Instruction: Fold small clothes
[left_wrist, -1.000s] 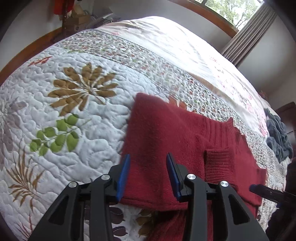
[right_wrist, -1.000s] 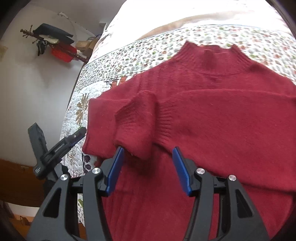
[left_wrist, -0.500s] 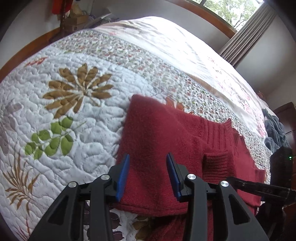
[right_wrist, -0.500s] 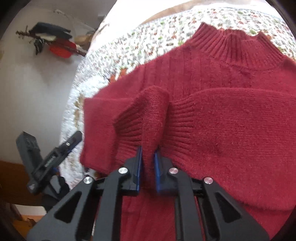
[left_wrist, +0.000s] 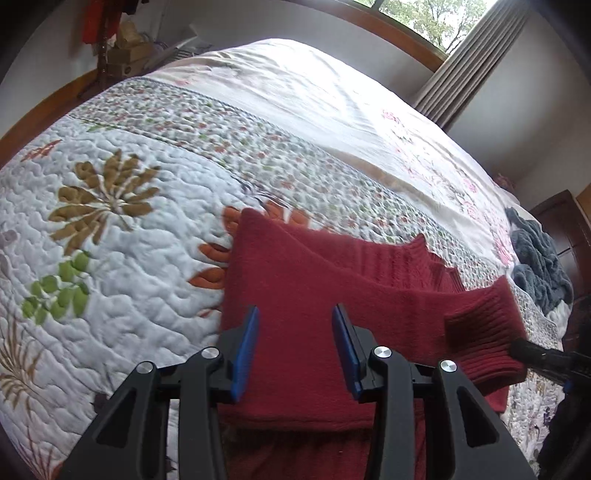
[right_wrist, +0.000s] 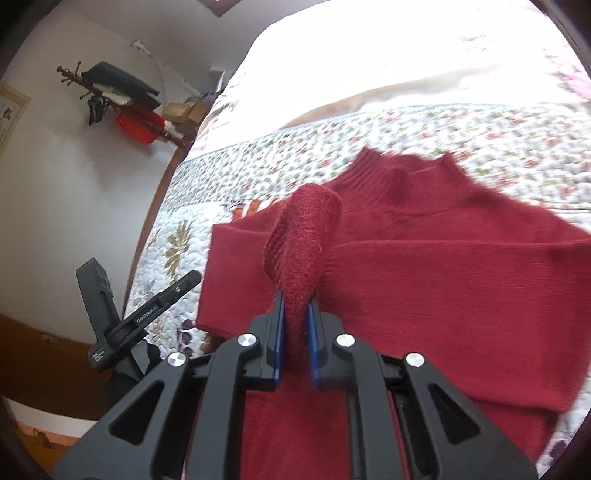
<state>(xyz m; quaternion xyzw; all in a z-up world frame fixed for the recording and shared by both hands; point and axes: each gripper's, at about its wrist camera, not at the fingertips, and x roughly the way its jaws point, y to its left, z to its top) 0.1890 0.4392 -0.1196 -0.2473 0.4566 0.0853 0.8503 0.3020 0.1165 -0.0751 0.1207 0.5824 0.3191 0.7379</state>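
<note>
Right gripper (right_wrist: 295, 332) sits bottom center of the frame, blue pads pinched tight on the ribbed sleeve cuff (right_wrist: 303, 243) of the red sweater (right_wrist: 443, 280), and the cuff sticks up between them. The sweater lies spread over the floral quilt (right_wrist: 332, 147), collar toward the top. At lower left the other gripper (right_wrist: 162, 302) pokes in, just beside the sweater's edge. A coat rack (right_wrist: 110, 92) is on the wall at upper left.

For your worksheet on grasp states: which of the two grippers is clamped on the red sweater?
The right gripper: it pinches the sweater's ribbed cuff. The left gripper is open above the sweater body.
</note>
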